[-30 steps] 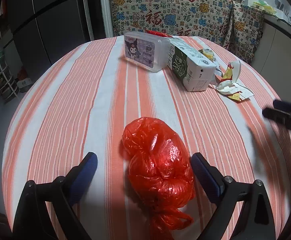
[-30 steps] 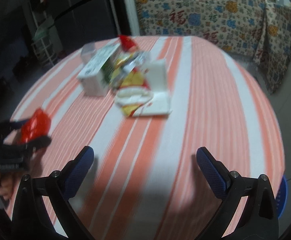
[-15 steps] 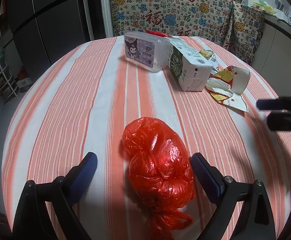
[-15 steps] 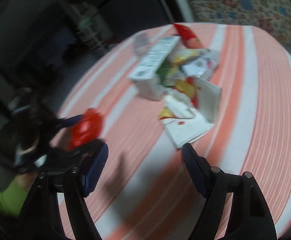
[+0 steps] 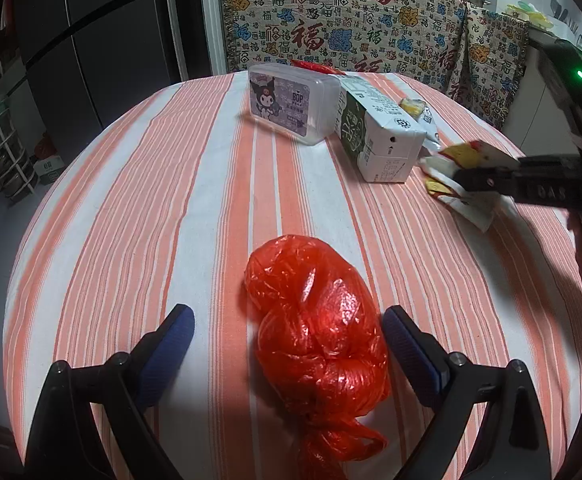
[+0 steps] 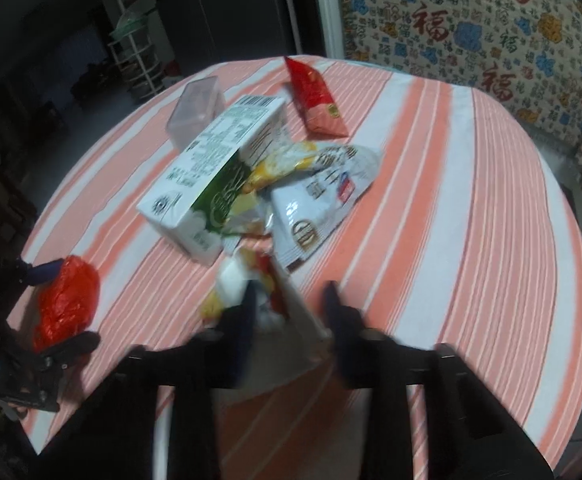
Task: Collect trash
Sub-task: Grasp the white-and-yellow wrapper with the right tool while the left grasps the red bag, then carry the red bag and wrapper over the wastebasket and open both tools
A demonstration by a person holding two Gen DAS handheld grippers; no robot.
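Observation:
A knotted red plastic bag [image 5: 319, 336] lies on the striped tablecloth between the open fingers of my left gripper [image 5: 289, 340], untouched; it also shows in the right wrist view [image 6: 65, 304]. My right gripper [image 6: 289, 312] has its jaws narrowed around a white, red and yellow paper wrapper [image 6: 275, 300], which also shows in the left wrist view [image 5: 461, 200]. The right view is blurred, so contact is unclear. A green and white carton [image 6: 215, 176] lies just beyond.
A clear plastic box with a cartoon label [image 5: 291, 106], a white snack bag [image 6: 323, 204] and a red snack packet [image 6: 317, 98] lie on the round table [image 5: 139, 200]. A patterned cloth [image 5: 351, 20] hangs behind. A dark fridge [image 5: 71, 40] stands at left.
My right gripper has swung left and forward to the paper wrapper, and its jaws have narrowed around it. My left gripper and the red bag have not moved.

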